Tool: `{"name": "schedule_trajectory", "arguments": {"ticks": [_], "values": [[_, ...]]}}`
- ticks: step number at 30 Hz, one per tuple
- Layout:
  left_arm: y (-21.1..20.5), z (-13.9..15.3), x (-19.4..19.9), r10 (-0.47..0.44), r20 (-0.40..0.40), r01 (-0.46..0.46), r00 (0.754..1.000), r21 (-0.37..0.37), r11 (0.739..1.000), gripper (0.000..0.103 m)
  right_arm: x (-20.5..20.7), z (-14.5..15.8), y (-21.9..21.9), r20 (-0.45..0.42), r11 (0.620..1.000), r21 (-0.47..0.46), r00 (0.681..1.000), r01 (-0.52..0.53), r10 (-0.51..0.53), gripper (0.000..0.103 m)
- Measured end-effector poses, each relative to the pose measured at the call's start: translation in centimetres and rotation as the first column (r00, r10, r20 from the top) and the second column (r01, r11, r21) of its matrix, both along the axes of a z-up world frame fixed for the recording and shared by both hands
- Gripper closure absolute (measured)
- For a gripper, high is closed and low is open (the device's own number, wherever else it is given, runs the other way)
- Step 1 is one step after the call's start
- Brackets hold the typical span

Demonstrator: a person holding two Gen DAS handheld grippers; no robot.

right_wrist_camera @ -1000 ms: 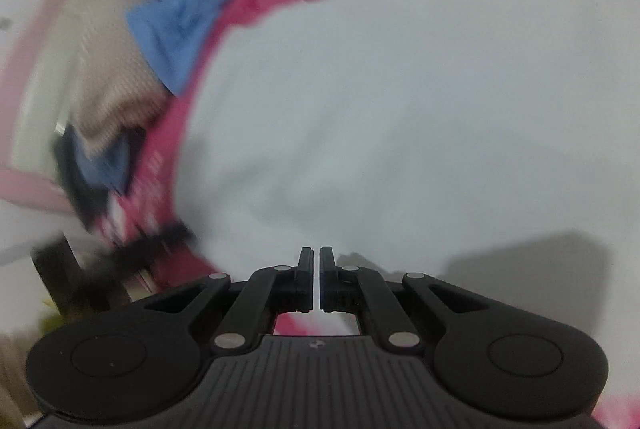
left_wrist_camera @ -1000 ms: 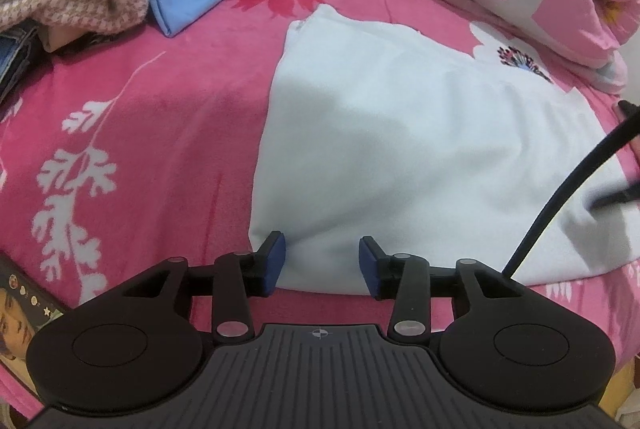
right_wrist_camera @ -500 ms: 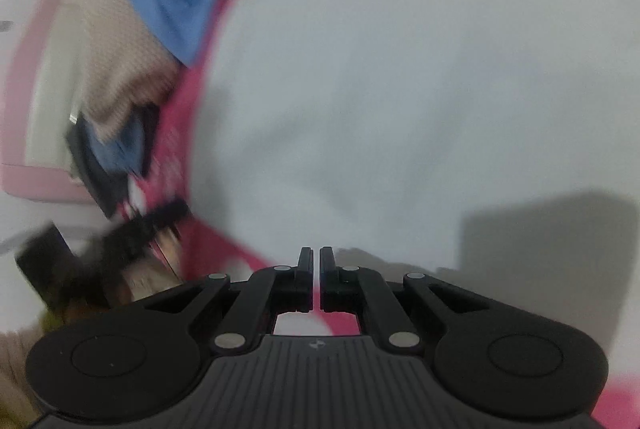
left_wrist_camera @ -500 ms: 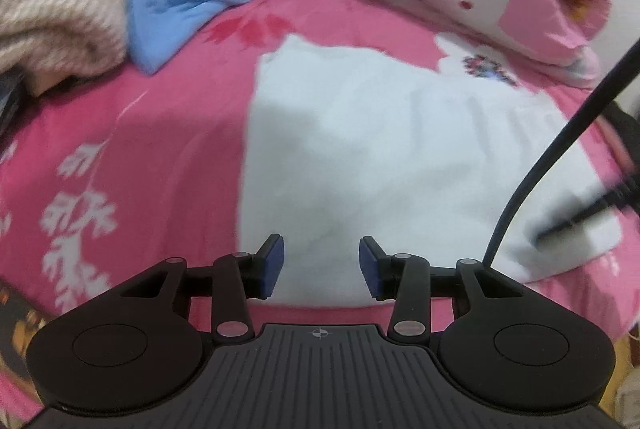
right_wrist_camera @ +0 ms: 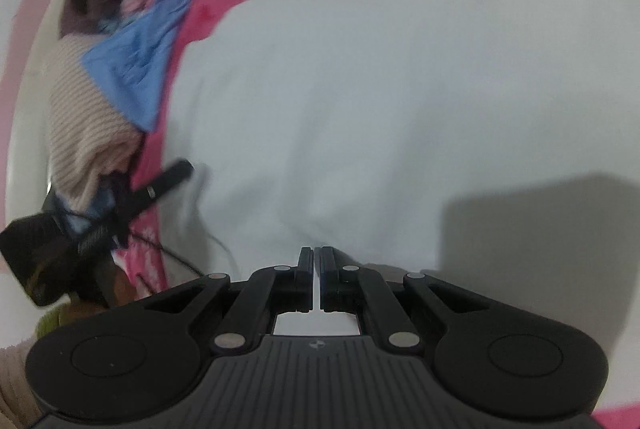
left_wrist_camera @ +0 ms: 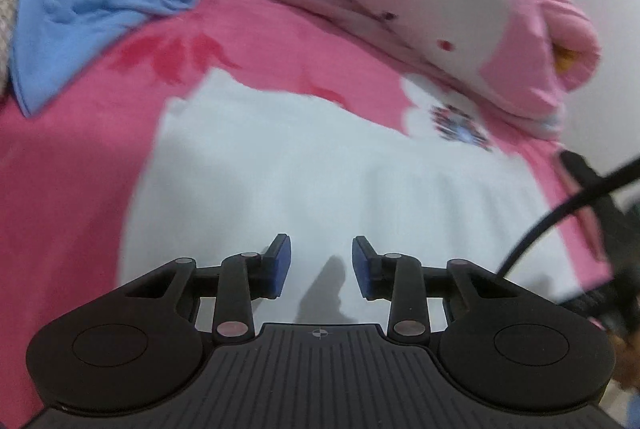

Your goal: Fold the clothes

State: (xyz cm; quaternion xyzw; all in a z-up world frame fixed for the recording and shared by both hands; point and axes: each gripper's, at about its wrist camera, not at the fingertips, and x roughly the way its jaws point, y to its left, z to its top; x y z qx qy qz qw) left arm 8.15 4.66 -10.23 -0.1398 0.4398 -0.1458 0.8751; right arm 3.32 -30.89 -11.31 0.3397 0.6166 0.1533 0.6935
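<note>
A white garment (left_wrist_camera: 320,169) lies spread flat on the pink flowered bedsheet (left_wrist_camera: 72,189). My left gripper (left_wrist_camera: 320,257) hovers over the garment's near part. Its blue pads (left_wrist_camera: 280,265) stand apart and are closing, with only flat cloth below them. In the right wrist view the white garment (right_wrist_camera: 400,89) fills most of the picture. My right gripper (right_wrist_camera: 317,253) is shut on a pinch of it, and creases run toward its tips. The left gripper's fingers (right_wrist_camera: 168,181) show at the cloth's left edge. The right gripper appears blurred (left_wrist_camera: 600,229) at the right of the left wrist view.
A blue garment (left_wrist_camera: 80,13) and a beige knit (right_wrist_camera: 80,117) lie at the far left of the bed. A rolled pink, white and teal quilt (left_wrist_camera: 480,29) runs along the back. A black cable (left_wrist_camera: 560,213) crosses the right side. A white wall (left_wrist_camera: 608,29) is behind.
My left gripper has slid from the garment's near left corner to over its middle, and its pads have come a little closer. My right gripper has rolled and stays shut on the cloth.
</note>
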Motion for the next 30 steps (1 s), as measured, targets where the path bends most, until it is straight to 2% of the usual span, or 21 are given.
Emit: {"name": "schedule_trajectory", "arguments": {"ticks": [5, 8, 10, 13, 16, 18, 20, 22, 23, 24, 27, 30], "values": [[4.2, -0.8, 3.0, 0.149, -0.004, -0.148, 0.989, 0.038, 0.988, 0.07, -1.3, -0.5, -1.3, -0.023, 0.997, -0.002, 0.996, 0.083, -0.083, 0.102], [5.4, -1.0, 4.0, 0.181, -0.005, -0.181, 0.983, 0.072, 0.981, 0.073, -1.4, -0.7, -1.2, -0.027, 0.995, -0.006, 0.995, 0.097, -0.097, 0.103], [5.8, -0.4, 4.2, 0.176, -0.009, -0.175, 0.984, 0.059, 0.983, 0.073, -1.4, -0.8, -1.2, -0.03, 0.995, -0.01, 0.995, 0.1, -0.1, 0.103], [5.3, 1.3, 3.6, 0.1, 0.013, -0.1, 0.995, -0.004, 0.995, 0.073, -1.4, -0.8, -1.4, -0.036, 0.995, -0.009, 0.994, 0.103, -0.103, 0.103], [3.7, 1.8, 3.3, -0.055, -0.021, 0.052, 0.998, -0.12, 0.991, 0.073, -1.4, -0.9, -1.5, -0.044, 0.994, -0.007, 0.993, 0.106, -0.106, 0.103], [2.4, 0.5, 3.7, -0.18, -0.095, 0.157, 0.979, -0.204, 0.966, 0.073, -1.3, -1.0, -1.5, -0.05, 0.994, -0.006, 0.993, 0.109, -0.109, 0.103], [1.6, -1.2, 4.2, -0.232, -0.155, 0.193, 0.96, -0.23, 0.954, 0.073, -1.2, -1.0, -1.4, -0.054, 0.994, -0.007, 0.992, 0.11, -0.111, 0.103], [2.1, -2.1, 4.9, -0.194, -0.153, 0.156, 0.969, -0.227, 0.961, 0.077, -1.2, -1.0, -1.4, -0.056, 0.994, -0.008, 0.992, 0.11, -0.111, 0.103], [2.7, -2.1, 5.5, -0.16, -0.149, 0.124, 0.976, -0.223, 0.967, 0.084, -1.2, -0.9, -1.4, -0.056, 0.994, -0.009, 0.992, 0.11, -0.111, 0.103], [3.3, -2.0, 5.9, -0.121, -0.137, 0.091, 0.983, -0.202, 0.975, 0.083, -1.1, -0.9, -1.3, -0.056, 0.994, -0.01, 0.992, 0.111, -0.111, 0.103], [5.4, -0.9, 7.2, -0.001, -0.087, -0.008, 0.996, -0.106, 0.994, 0.083, -1.2, -0.9, -1.3, -0.056, 0.993, -0.007, 0.991, 0.119, -0.119, 0.103], [7.0, 0.5, 7.6, 0.086, -0.033, -0.087, 0.996, -0.018, 0.996, 0.083, -1.3, -1.0, -1.3, -0.053, 0.992, -0.004, 0.99, 0.128, -0.128, 0.103]]}}
